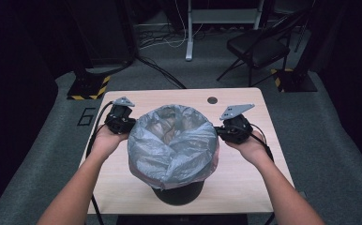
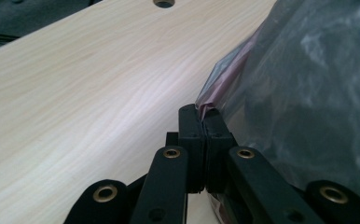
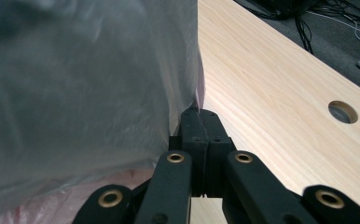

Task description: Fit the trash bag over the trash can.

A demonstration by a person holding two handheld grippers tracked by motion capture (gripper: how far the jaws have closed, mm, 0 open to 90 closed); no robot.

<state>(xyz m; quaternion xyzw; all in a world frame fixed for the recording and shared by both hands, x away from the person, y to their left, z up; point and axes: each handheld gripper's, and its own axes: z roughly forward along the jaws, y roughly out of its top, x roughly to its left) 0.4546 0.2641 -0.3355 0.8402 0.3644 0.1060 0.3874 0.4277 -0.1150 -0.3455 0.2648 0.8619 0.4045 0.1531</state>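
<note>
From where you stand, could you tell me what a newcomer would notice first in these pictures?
The eye lands on the grey plastic bag draped over a black bin in the middle of the wooden table, its mouth gaping upward. On either side, the left tool and the right tool are each shut on the bag's edge, where a pink layer peeks out beneath the grey.

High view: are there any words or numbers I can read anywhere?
"6": a big dark numeral on the grey floor mat, left of the table.
No words, labels or brands show on the grey bag, the black bin or the table.
</note>
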